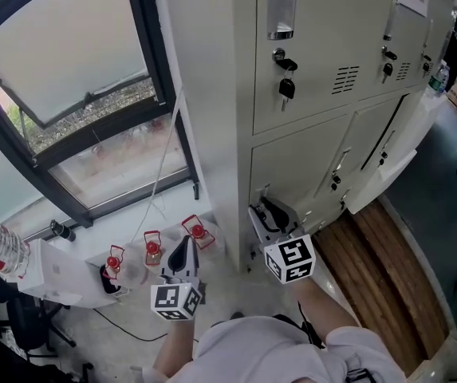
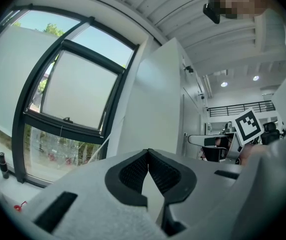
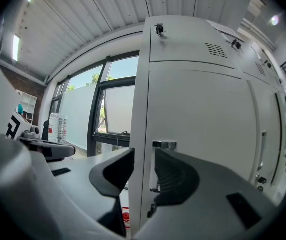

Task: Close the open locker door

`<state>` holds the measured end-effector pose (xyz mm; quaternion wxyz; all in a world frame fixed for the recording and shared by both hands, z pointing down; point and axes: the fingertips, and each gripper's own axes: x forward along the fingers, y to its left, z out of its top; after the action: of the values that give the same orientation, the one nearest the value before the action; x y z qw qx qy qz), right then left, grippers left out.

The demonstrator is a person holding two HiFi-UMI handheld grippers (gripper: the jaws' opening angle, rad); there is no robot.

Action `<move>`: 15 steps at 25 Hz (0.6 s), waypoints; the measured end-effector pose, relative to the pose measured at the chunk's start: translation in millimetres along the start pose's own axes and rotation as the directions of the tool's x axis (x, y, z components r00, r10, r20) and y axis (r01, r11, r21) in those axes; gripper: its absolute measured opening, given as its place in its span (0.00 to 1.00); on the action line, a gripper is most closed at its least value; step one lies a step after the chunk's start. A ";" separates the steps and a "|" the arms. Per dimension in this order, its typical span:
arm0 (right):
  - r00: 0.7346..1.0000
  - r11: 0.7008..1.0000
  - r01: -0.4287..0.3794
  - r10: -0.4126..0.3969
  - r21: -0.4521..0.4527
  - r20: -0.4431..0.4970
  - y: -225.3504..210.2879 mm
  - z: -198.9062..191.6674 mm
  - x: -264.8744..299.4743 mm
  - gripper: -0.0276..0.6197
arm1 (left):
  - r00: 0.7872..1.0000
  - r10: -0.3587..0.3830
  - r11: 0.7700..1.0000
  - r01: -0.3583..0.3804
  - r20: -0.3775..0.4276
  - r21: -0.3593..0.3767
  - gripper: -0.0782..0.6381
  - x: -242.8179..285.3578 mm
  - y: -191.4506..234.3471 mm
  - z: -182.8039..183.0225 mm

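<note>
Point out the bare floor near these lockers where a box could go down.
The widest bare patch is the wooden floor strip, bordered by the locker fronts and partly overhung by the open locker door. The pale floor beside the lockers' side is narrow. Towards the window it is crowded: red-capped items and a cable.

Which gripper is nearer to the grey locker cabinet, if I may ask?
Right. The right gripper is at the locker cabinet's lower front corner; the left gripper hangs apart, on the window side.
</note>
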<state>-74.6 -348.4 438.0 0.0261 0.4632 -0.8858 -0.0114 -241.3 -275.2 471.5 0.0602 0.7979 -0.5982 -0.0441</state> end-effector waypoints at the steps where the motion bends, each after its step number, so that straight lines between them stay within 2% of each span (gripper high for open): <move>1: 1.000 1.000 0.008 -0.008 0.001 0.000 -2.0 -0.4 -3.3 0.24 | 1.000 -0.006 1.000 0.006 0.001 0.001 0.12 1.7 -2.5 0.6; 8: 0.997 0.997 0.076 -0.076 0.022 -0.011 -22.2 -8.0 -30.9 0.24 | 0.997 -0.073 0.997 0.073 -0.003 0.014 0.12 18.8 -28.7 1.5; 15: 0.984 0.983 0.178 -0.178 0.036 -0.023 -56.0 -17.2 -70.1 0.23 | 0.986 -0.167 0.986 0.167 -0.016 0.019 0.12 38.7 -67.1 -3.5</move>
<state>12.2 -322.8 450.2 0.0250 0.5411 -0.8406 0.0078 -166.2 -293.7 465.0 0.0525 0.8461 -0.5292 -0.0372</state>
